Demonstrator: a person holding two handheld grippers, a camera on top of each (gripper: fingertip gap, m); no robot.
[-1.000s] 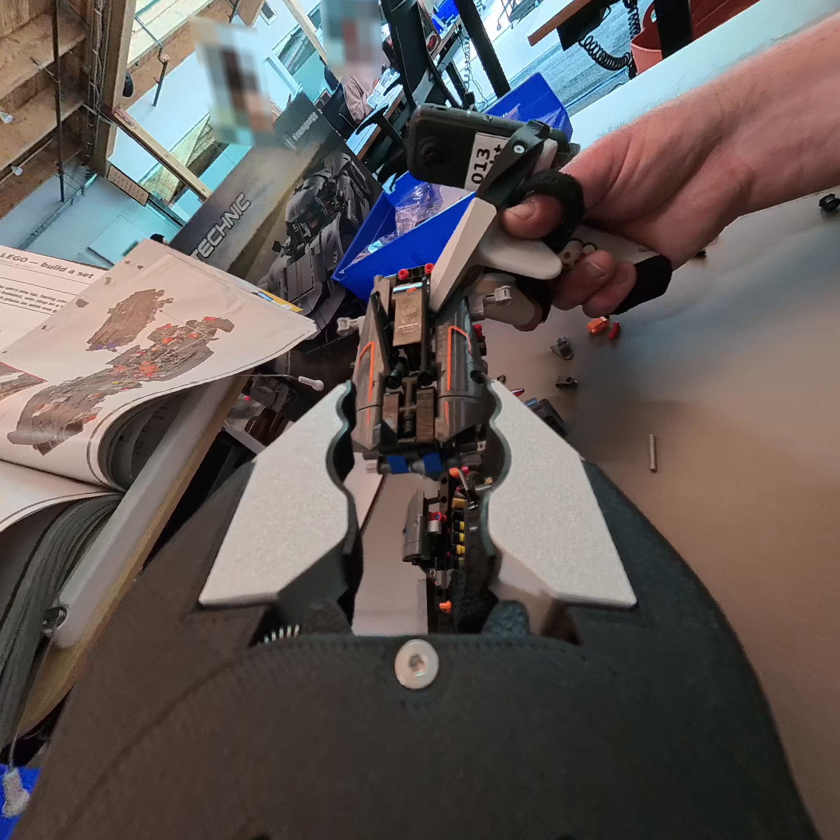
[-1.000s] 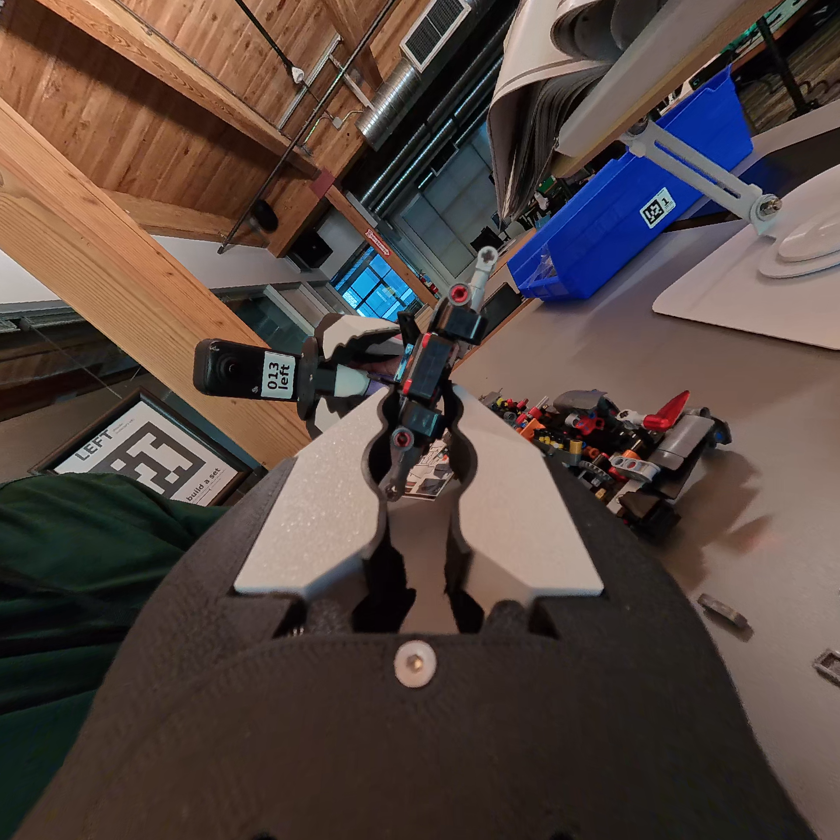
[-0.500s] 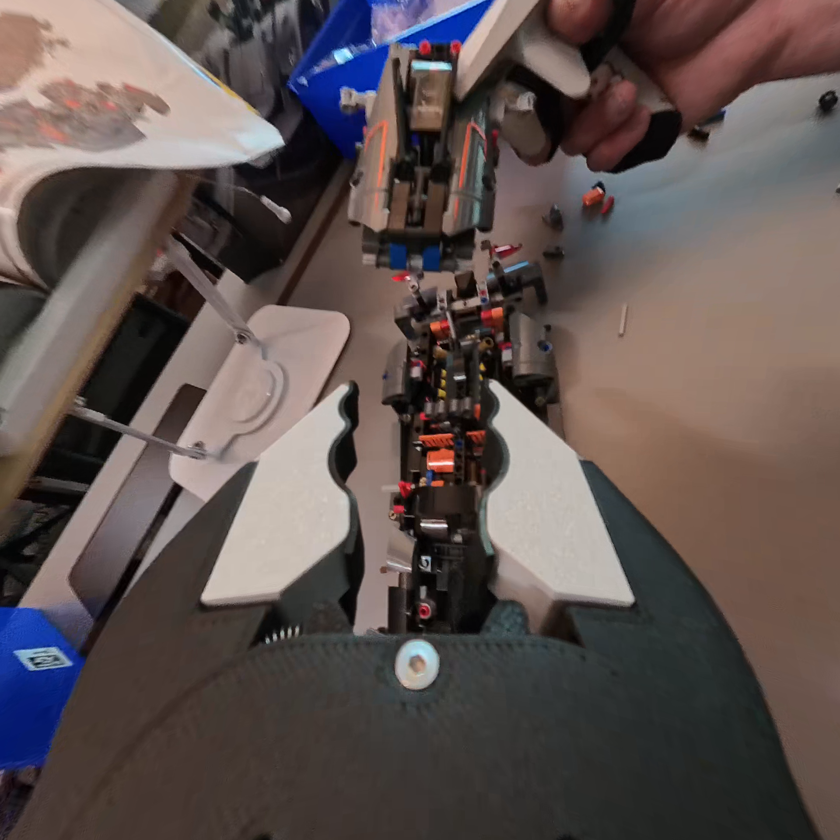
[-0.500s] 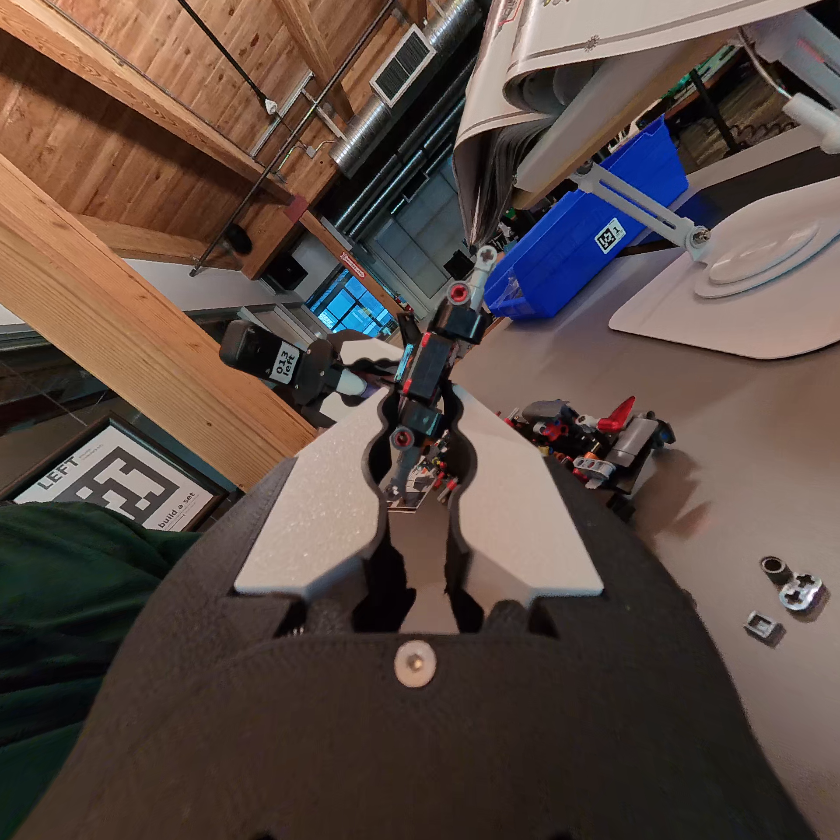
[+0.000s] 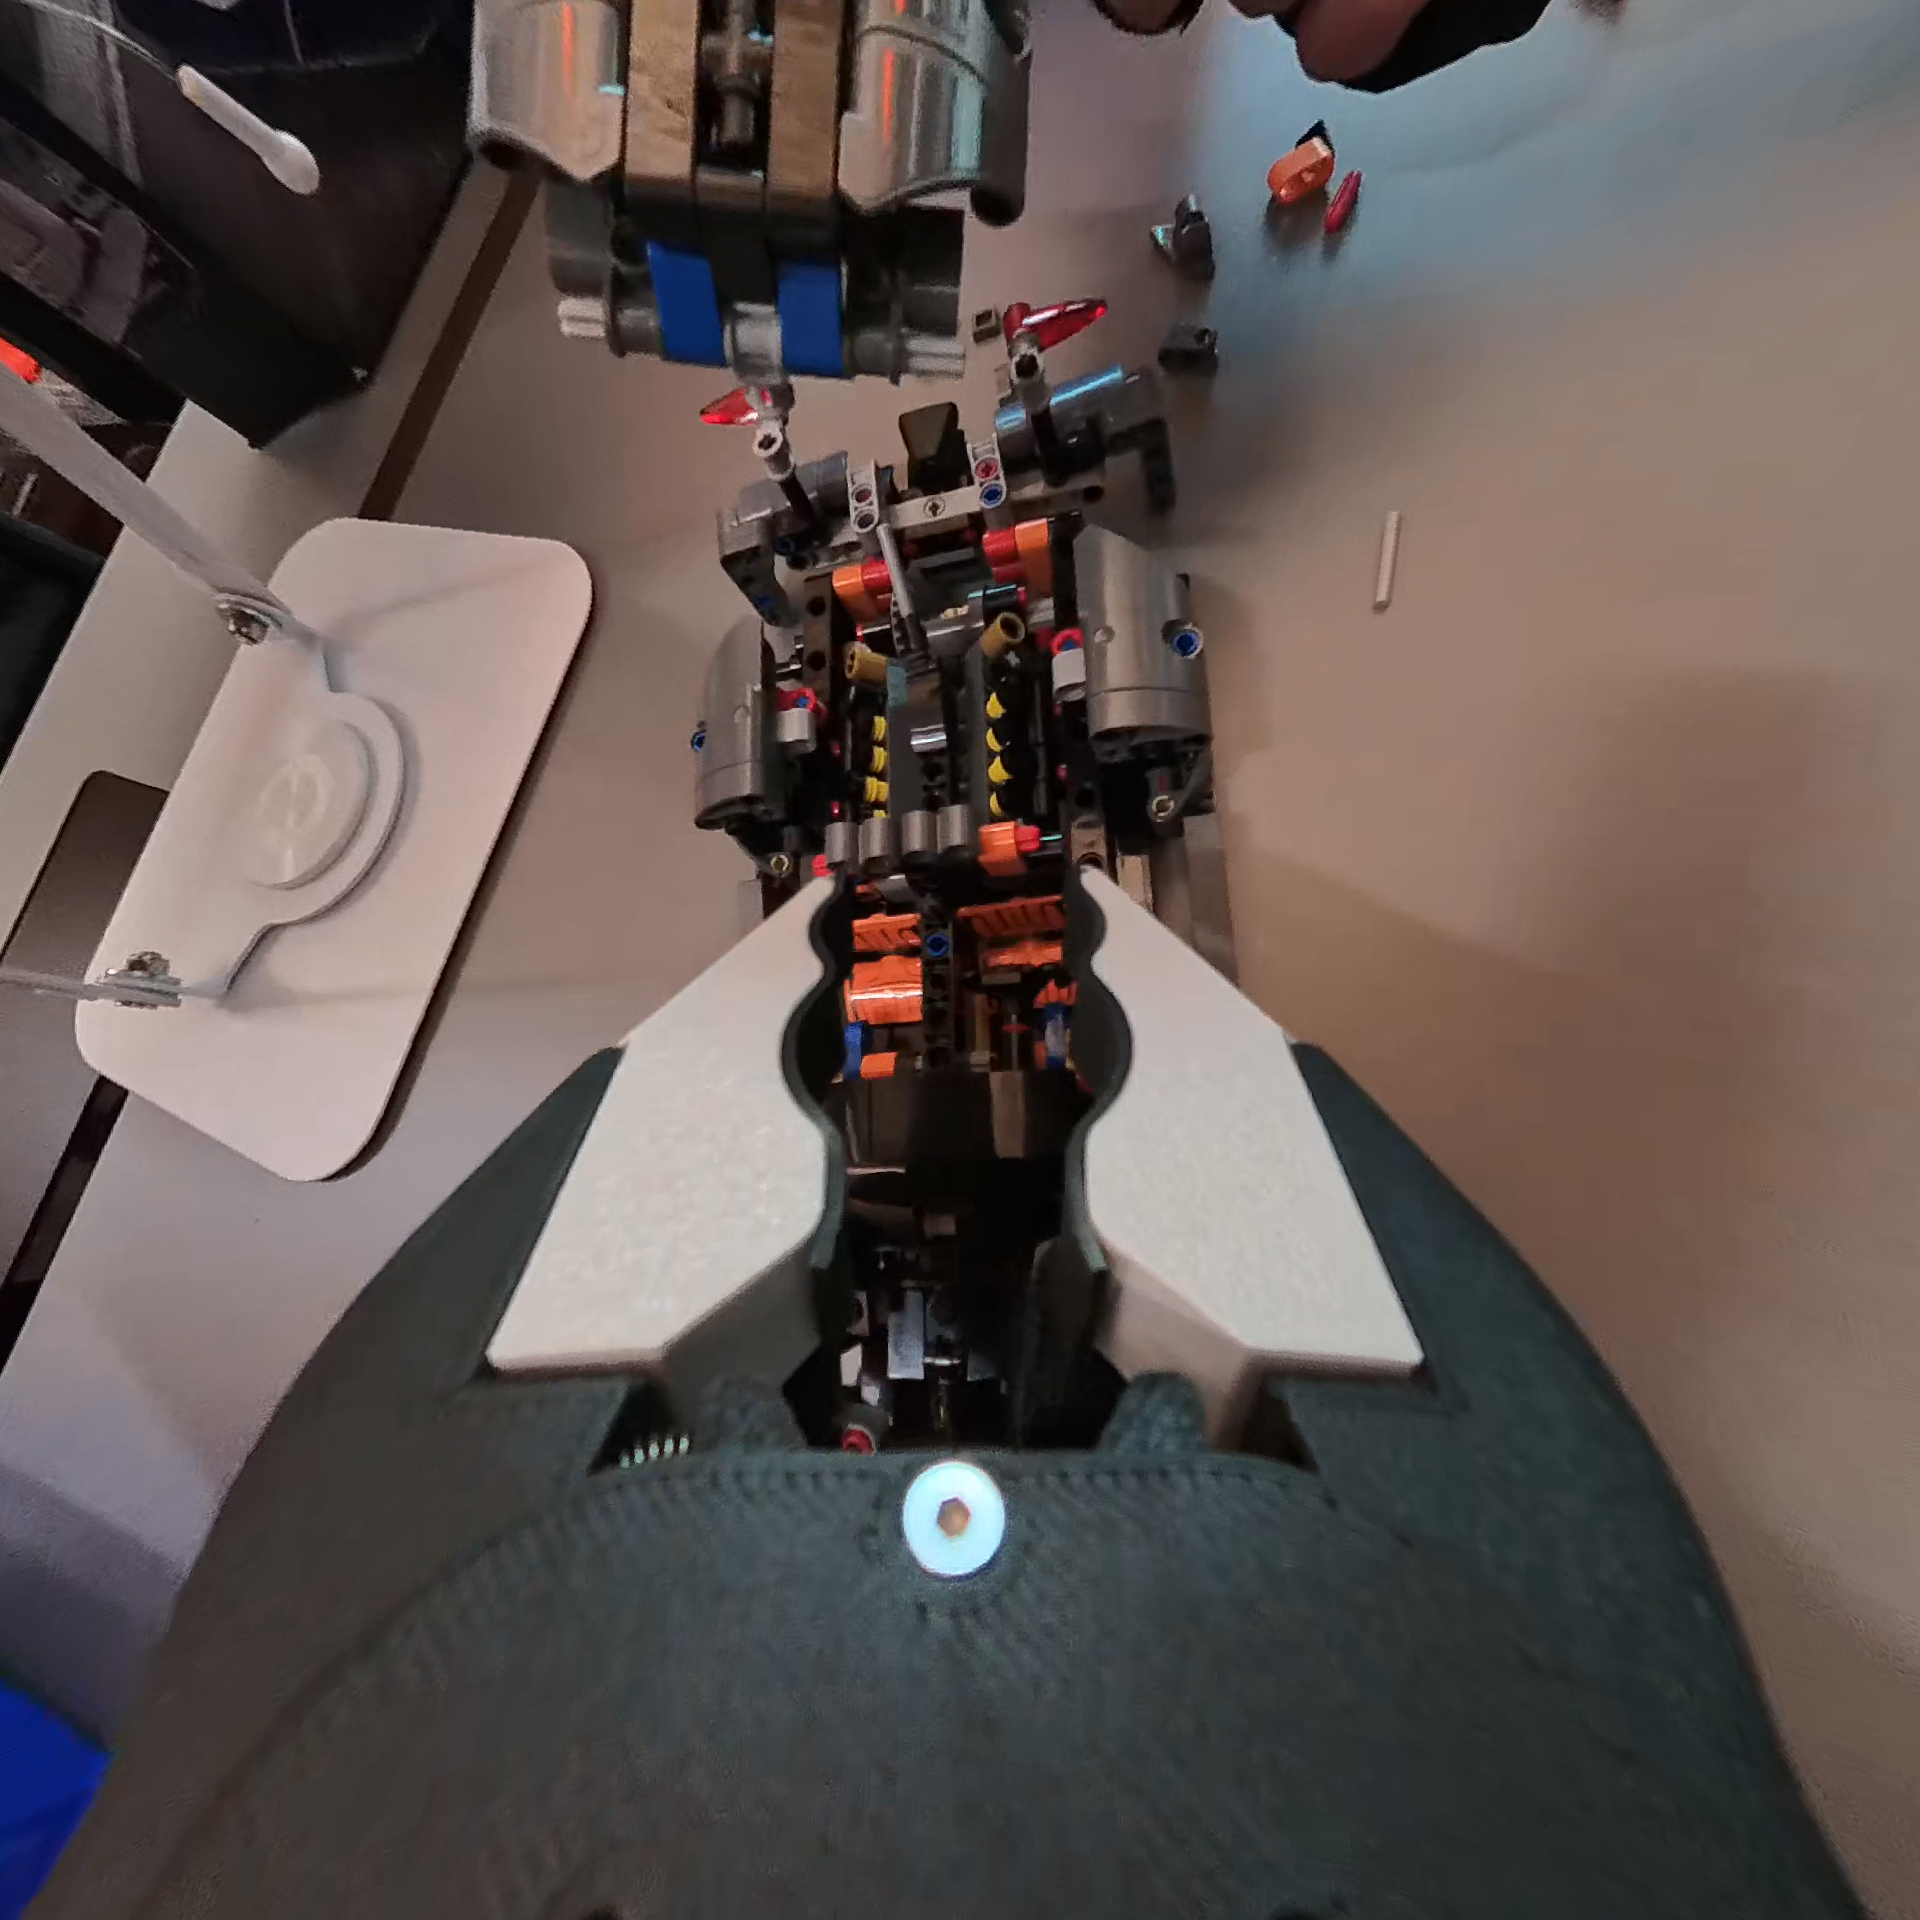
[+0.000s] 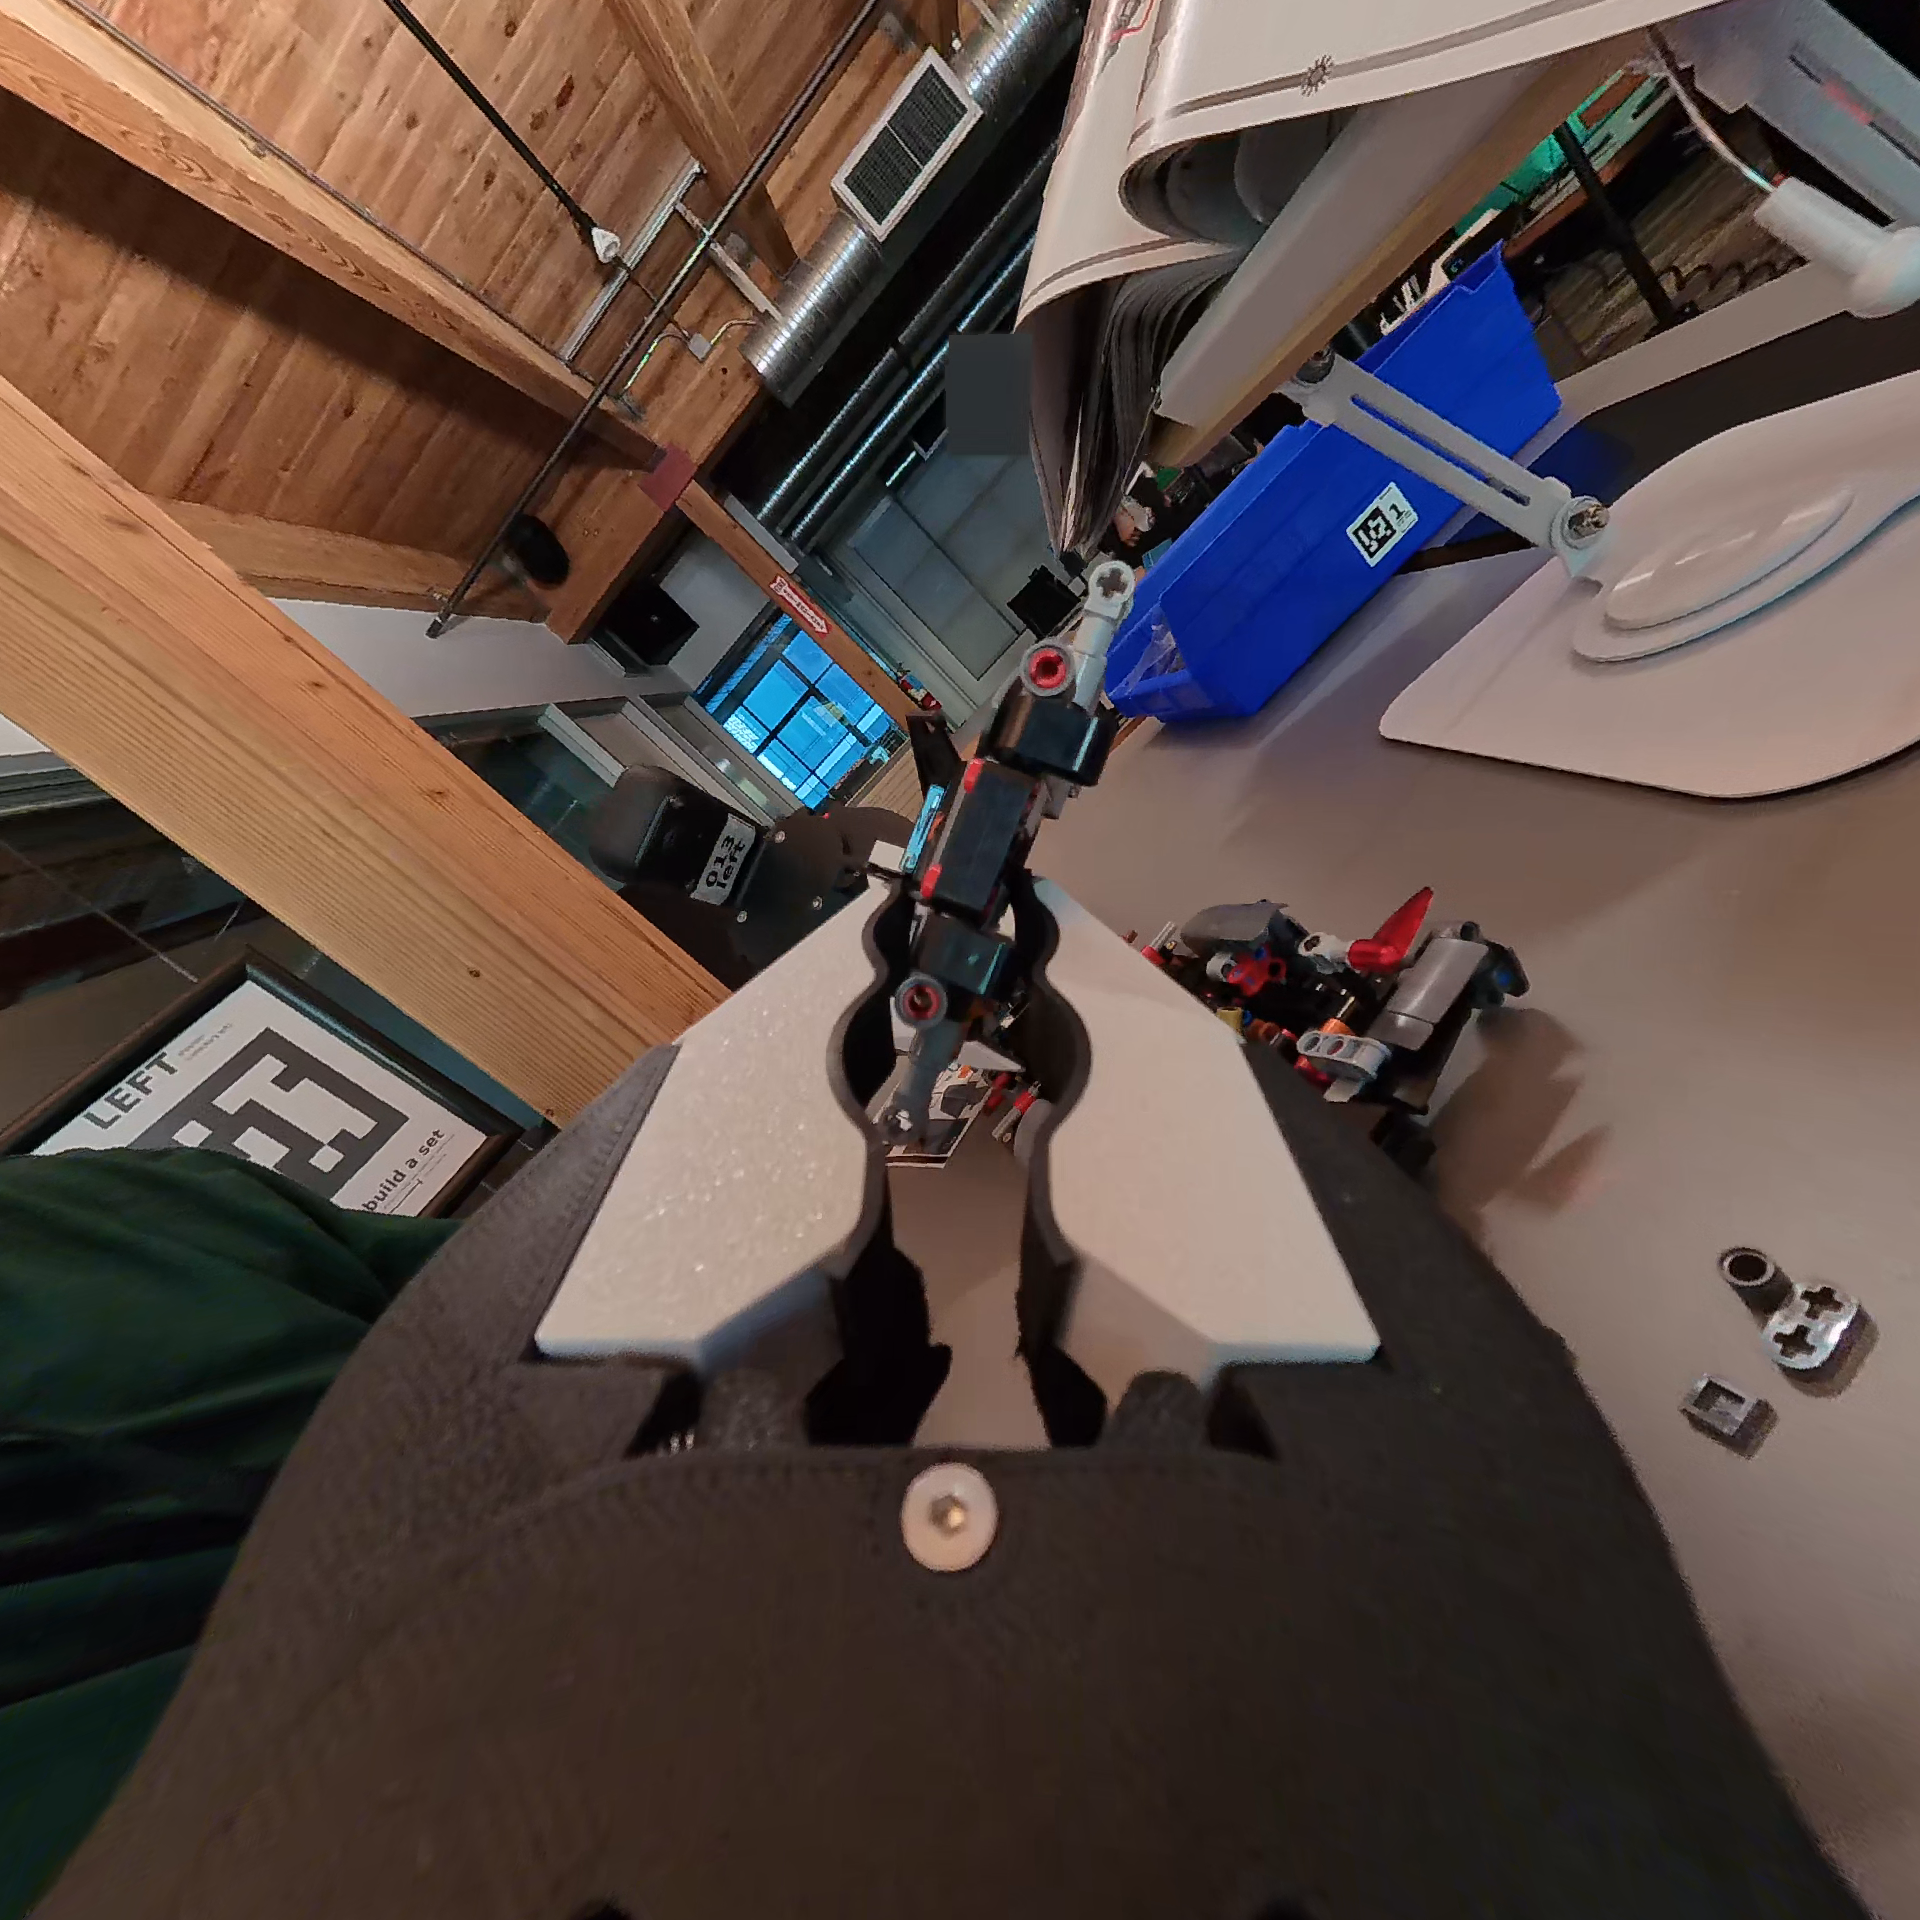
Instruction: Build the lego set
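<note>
Grey table [image 5: 1558,935]: lego chassis [image 5: 940,665], loose pieces [image 6: 1787,1325], white stand base [image 5: 343,831].

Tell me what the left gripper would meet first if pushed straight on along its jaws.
Probably the lego chassis on the table; the left gripper already straddles its near end. Depth is unclear.

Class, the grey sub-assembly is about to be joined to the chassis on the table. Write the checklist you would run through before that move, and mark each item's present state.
1. Right gripper jaws shut on the sub-assembly: ok.
2. Chassis flat on the table: ok.
3. Left gripper holding the chassis firmly: cannot tell; its jaws flank the near end, but contact is hidden.
4. Sub-assembly in line with the chassis's far end: ok, roughly.
5. Sub-assembly seated on the chassis: not ok, a gap shows between them.
6. Loose pieces clear of the joint: ok, they lie apart to one side.
</note>
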